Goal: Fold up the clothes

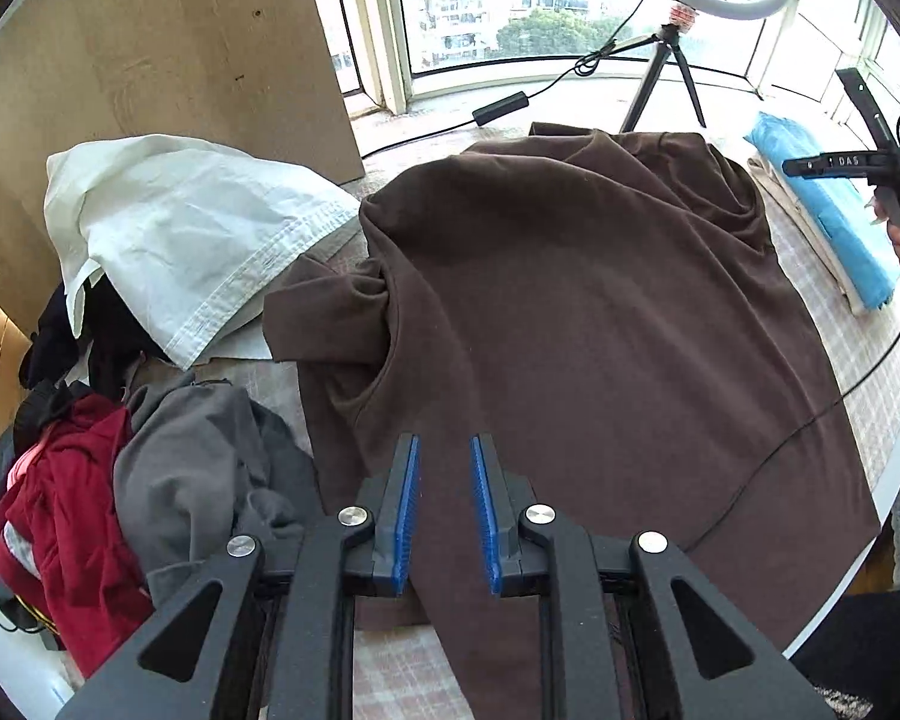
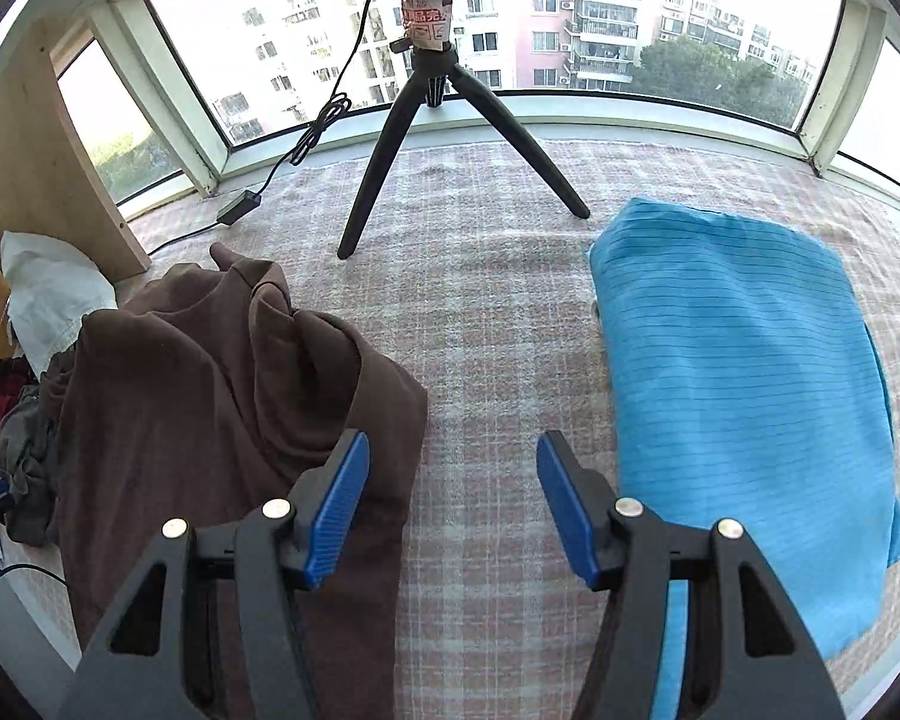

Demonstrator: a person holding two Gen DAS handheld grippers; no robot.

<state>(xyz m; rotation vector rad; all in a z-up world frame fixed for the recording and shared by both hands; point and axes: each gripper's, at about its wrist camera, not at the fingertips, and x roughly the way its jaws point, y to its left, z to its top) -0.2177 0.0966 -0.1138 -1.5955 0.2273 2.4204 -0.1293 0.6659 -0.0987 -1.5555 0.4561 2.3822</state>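
Observation:
A brown sweatshirt point(image 1: 570, 300) lies spread over the plaid-covered table, its sleeve bunched at the left and its upper part rumpled at the far end. My left gripper point(image 1: 445, 441) hovers over its near hem, open by a narrow gap with nothing between the blue pads. My right gripper point(image 2: 453, 441) is wide open and empty above bare tablecloth point(image 2: 498, 300), with the brown sweatshirt point(image 2: 180, 390) to its left and a folded blue garment point(image 2: 738, 390) to its right. In the left wrist view the right gripper point(image 1: 822, 163) shows at the right edge, held by a hand.
A pile of unfolded clothes lies left of the sweatshirt: white point(image 1: 192, 228), grey point(image 1: 198, 468), red point(image 1: 72, 510). A ring-light tripod point(image 2: 432, 120) stands at the far side by the window. A plywood board point(image 1: 150, 60) stands at the back left. A thin black cable point(image 1: 810, 420) crosses the sweatshirt's right side.

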